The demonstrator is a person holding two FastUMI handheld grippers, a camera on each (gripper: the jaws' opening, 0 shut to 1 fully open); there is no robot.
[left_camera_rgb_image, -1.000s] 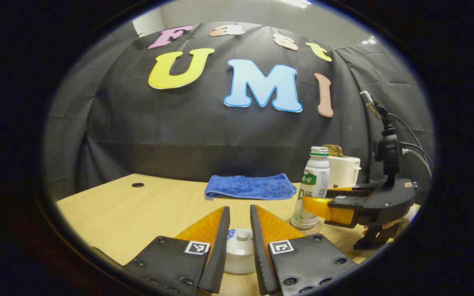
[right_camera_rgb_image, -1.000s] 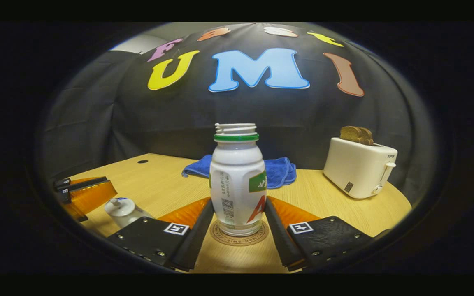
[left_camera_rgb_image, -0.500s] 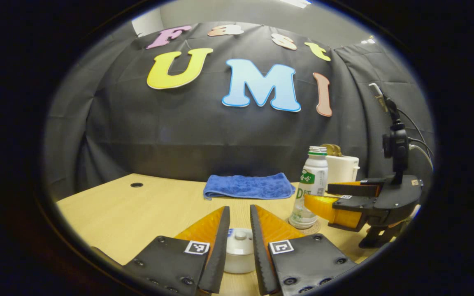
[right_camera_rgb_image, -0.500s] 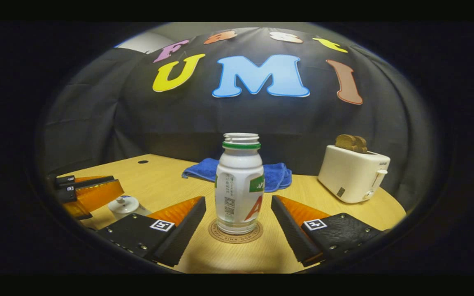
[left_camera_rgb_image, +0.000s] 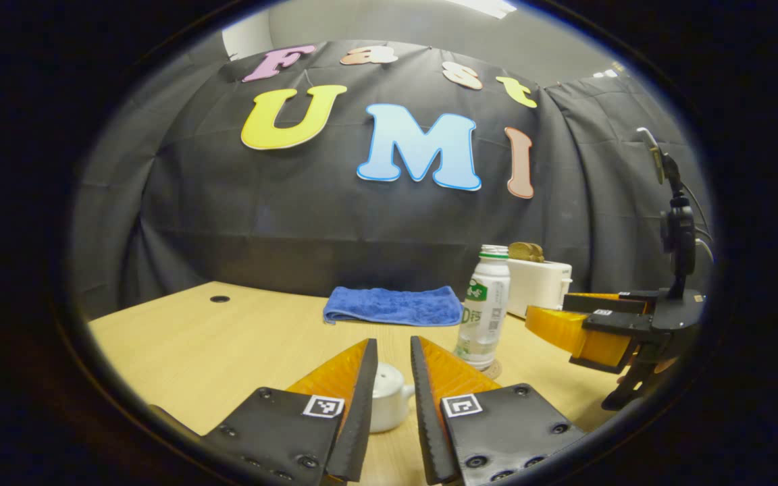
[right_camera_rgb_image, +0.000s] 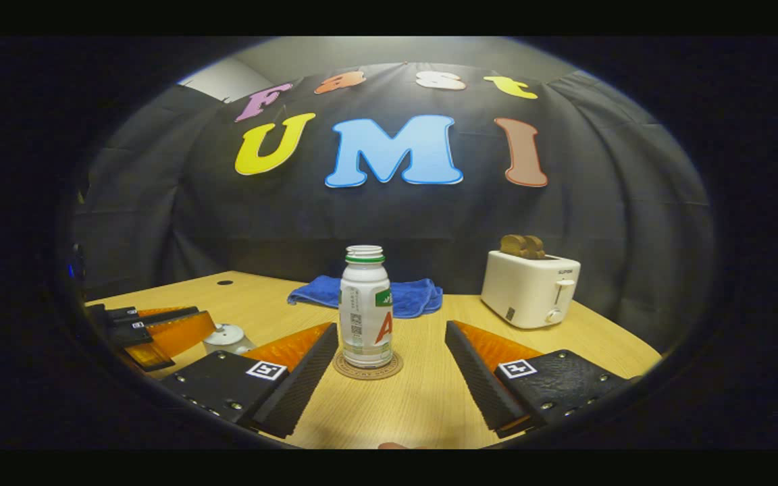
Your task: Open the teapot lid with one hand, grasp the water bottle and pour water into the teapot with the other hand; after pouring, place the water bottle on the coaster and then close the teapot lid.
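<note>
Teapot (left_camera_rgb_image: pixel 389 398), small and white with its lid on, sits low on a broad wooden table (left_camera_rgb_image: pixel 227 337), seen between the two fingers of the left gripper (left_camera_rgb_image: pixel 392 351), whose jaws stand only narrowly parted and touch nothing; whether they reach the pot's sides cannot be told. Behind it on the tabletop stand a white toaster (right_camera_rgb_image: pixel 531 287) with bread slices in its slots and, in front of the booth wall, a folded blue towel (right_camera_rgb_image: pixel 409 297). The right gripper (right_camera_rgb_image: pixel 389 331) hangs with its jaws spread wide, the fingers well clear of the water bottle (right_camera_rgb_image: pixel 365 307), which stands upright and uncapped on a round coaster (right_camera_rgb_image: pixel 367 368) just ahead of the fingertips. In the left gripper view the bottle rises to the right of the teapot, with the right gripper beside it at the frame's right. In the right gripper view the left gripper appears at the far left, next to the teapot.
</note>
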